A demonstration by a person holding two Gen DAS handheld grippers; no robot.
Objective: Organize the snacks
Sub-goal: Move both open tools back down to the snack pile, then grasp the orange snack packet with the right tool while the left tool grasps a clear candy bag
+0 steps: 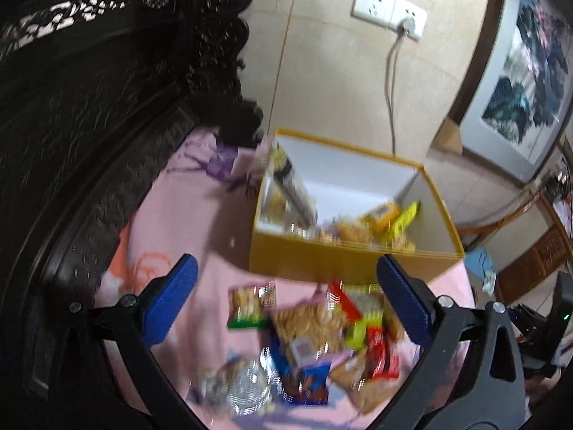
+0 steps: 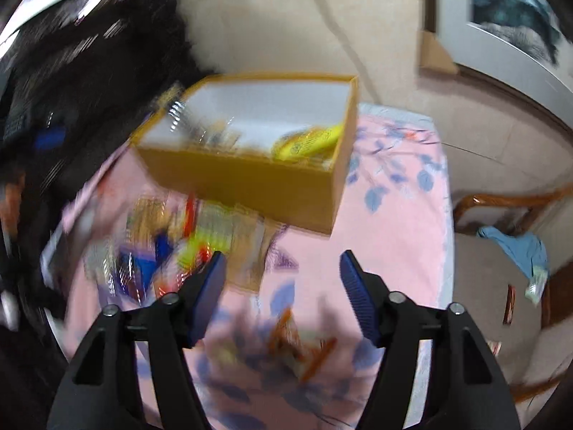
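Observation:
An open yellow cardboard box (image 1: 351, 261) (image 2: 250, 182) stands on a pink flowered cloth (image 1: 200, 208) (image 2: 394, 229). Inside it lie yellow snack packets (image 1: 379, 222) (image 2: 308, 141). In front of the box a loose pile of snack packets (image 1: 315, 326) (image 2: 172, 243) lies on the cloth, blurred in both views. My left gripper (image 1: 286, 265) is open wide above the pile, with nothing pressed between its blue pads. To the right of the pile, my right gripper (image 2: 282, 258) is open over bare cloth and holds nothing.
Dark carved wooden furniture (image 1: 89, 143) rises along the left. Behind the box is a tiled wall with a socket (image 1: 390, 10) and a hanging cable. A framed picture (image 1: 519, 82) leans at the right. A wooden chair with a blue cloth (image 2: 515, 247) stands beyond the cloth's right edge.

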